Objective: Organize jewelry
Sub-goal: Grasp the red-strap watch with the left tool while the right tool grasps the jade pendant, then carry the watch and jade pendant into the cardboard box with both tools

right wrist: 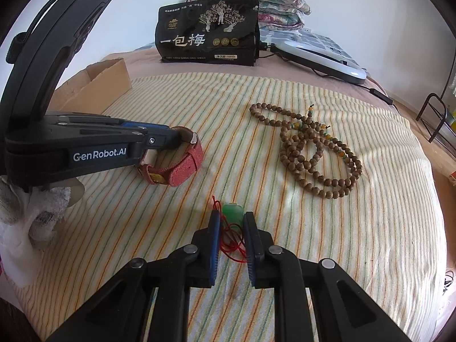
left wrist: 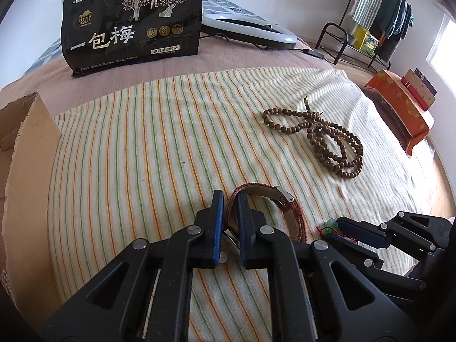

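Left gripper (left wrist: pixel 230 199) clamped on the red watch strap (right wrist: pixel 182 168) — right gripper (right wrist: pixel 231 219) nipped, seemingly, on the green pendant's (right wrist: pixel 233 212) red cord (right wrist: pixel 233 246).

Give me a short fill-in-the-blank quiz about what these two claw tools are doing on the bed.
1. The left gripper is shut on the strap of the red ____.
2. The right gripper is closed around a ____ pendant on red cord.
3. The bead string lies on the ____ towel, untouched.

Missing words: watch; green; striped
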A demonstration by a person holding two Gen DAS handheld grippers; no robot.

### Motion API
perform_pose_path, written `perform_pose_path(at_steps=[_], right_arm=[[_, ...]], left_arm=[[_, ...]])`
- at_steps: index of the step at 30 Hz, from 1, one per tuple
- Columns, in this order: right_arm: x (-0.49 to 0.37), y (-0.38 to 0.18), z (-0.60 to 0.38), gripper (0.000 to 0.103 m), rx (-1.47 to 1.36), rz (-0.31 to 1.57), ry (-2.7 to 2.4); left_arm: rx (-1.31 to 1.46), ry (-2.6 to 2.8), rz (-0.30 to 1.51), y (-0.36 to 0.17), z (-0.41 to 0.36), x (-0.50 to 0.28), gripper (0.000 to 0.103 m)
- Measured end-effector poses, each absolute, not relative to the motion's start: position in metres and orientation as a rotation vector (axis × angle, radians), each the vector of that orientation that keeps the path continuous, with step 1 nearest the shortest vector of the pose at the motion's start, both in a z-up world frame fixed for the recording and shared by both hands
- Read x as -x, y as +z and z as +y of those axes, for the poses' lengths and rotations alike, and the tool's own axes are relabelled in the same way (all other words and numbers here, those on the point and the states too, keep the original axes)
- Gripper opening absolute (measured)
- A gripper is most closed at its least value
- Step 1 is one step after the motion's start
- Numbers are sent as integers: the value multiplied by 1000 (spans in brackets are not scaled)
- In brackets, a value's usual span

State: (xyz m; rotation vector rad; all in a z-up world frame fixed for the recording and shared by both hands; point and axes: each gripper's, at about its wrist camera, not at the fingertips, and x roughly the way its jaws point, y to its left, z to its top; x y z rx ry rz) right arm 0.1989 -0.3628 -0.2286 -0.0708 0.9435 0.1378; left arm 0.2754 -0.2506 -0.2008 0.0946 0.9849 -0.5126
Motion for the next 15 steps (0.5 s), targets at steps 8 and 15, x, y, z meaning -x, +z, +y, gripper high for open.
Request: perform_pose_path(at_steps=[8, 15], right_arm=[[-193, -219, -372, 14, 44, 918, 114], [-187, -205, -375, 14, 43, 889, 97]], left_arm=[[-71, -507, 952, -189, -244, -270, 5], [-59, -510, 907, -171, -238, -260, 5]])
